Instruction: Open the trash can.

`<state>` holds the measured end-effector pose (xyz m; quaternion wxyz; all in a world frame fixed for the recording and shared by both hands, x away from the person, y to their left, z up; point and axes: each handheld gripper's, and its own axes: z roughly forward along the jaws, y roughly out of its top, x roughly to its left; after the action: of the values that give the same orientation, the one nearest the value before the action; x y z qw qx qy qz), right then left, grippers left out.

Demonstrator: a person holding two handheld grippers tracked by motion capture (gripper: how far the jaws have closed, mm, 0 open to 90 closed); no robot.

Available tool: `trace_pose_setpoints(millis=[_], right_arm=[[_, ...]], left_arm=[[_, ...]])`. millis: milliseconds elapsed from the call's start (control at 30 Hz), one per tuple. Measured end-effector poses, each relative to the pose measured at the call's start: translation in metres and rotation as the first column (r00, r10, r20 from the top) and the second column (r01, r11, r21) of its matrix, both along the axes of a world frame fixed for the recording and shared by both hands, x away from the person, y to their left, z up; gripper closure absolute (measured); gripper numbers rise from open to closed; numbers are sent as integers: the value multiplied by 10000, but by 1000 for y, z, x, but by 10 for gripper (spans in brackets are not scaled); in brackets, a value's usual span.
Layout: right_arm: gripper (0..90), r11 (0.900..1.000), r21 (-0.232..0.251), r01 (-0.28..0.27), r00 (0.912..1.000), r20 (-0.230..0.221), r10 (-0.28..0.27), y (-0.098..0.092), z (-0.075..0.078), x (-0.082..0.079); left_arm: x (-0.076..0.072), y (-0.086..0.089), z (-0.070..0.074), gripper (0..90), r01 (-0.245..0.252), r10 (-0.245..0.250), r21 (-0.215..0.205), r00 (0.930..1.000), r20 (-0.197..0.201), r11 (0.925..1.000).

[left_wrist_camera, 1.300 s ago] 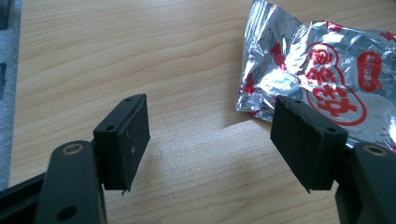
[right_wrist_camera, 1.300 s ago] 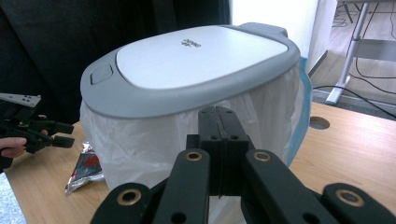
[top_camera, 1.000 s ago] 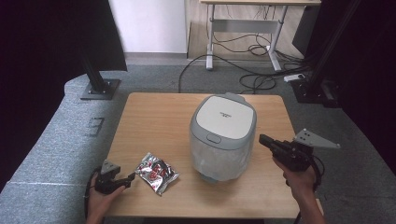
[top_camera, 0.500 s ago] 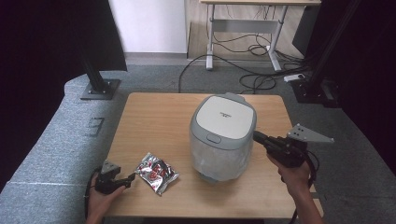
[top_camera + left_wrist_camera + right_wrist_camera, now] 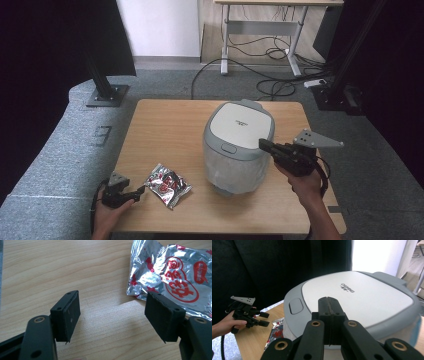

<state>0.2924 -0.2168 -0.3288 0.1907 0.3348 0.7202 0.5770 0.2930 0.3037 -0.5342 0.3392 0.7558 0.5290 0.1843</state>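
Beside the right gripper [image 5: 265, 145], jaws pressed together, the rice cooker [image 5: 239, 145] points its latch button toward the table's near edge

Black tongs [image 5: 329, 305], brass screws, grey three-cornered top plate [image 5: 317, 139]

Left gripper [image 5: 112, 315] with 2 jaws spread over the wooden table [image 5: 75, 267], silver foil packet [image 5: 172, 272] just beyond.

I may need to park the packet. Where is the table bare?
The far left of the table, beyond the packet and left of the cooker, is bare. The near edge between packet and cooker is narrow. The right side is crowded by the right tool.
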Motion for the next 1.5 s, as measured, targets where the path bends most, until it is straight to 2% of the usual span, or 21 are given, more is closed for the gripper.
trace_pose_setpoints(millis=[700, 833, 1500], right_arm=[[897, 9972, -14, -748, 9962, -441, 746, 32, -5, 14], [897, 9944, 213, -1038, 9926, -613, 1049, 38, -5, 18], [897, 9896, -164, -1430, 9855, -944, 1408, 59, -12, 24]], left_arm=[[1, -1, -1, 296, 119, -119, 49, 9998, -130, 9999], [1, -2, -2, 296, 172, -170, 108, 9996, -203, 9998], [2, -4, -4, 295, 285, -277, 262, 9991, -311, 9993]])
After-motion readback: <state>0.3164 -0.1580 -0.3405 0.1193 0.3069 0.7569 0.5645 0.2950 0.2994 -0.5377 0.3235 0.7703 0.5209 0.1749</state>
